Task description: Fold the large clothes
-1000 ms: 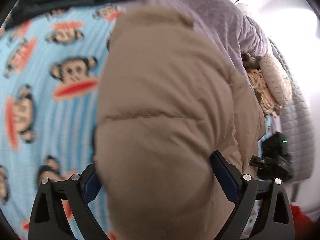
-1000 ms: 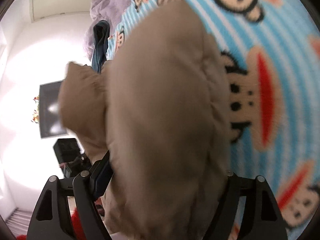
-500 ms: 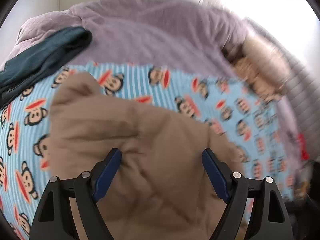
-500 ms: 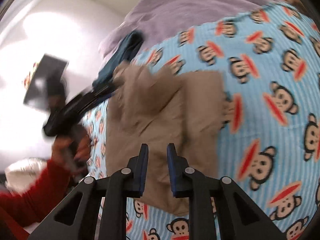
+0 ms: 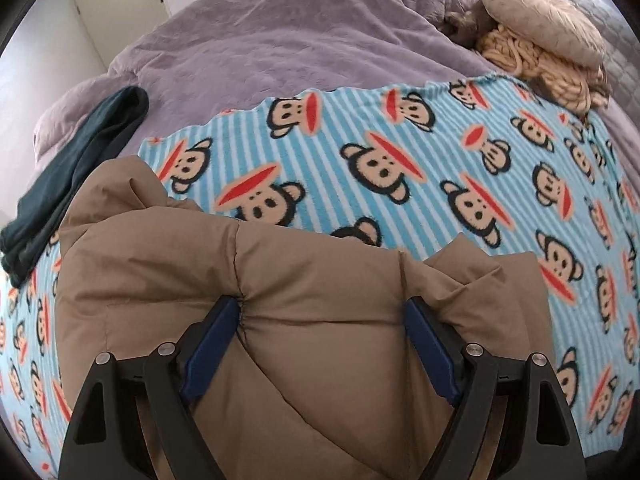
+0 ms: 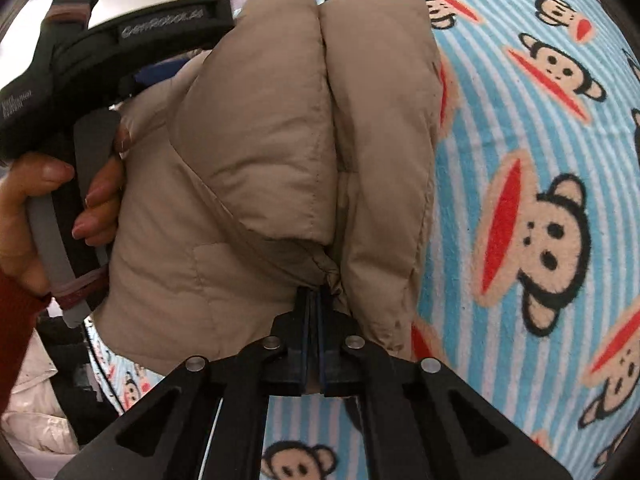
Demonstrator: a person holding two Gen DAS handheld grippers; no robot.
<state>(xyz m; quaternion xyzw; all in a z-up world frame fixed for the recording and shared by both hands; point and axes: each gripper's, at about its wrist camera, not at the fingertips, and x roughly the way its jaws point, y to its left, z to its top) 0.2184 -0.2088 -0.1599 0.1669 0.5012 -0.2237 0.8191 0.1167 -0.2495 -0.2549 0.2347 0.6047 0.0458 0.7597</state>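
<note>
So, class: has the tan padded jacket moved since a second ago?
Yes. The tan padded jacket was held up; now it lies on the monkey blanket, below the lilac duvet.

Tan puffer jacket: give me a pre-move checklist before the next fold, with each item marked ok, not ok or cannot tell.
1. Right gripper has a hold: ok. Its jaws are shut on a pinch of the tan puffer jacket.
2. Left gripper has a hold: not ok. Its jaws stand wide apart over the jacket, clamping nothing.
3. Jacket lies flat: not ok. It is bunched and puffed, with folds standing up.
4. Room on the monkey blanket beyond the jacket: ok, a bare stretch shows.
5. Dark folded garment clear of the jacket: cannot tell; their edges come close at the left.
6. Sleeves tucked in: cannot tell.
</note>
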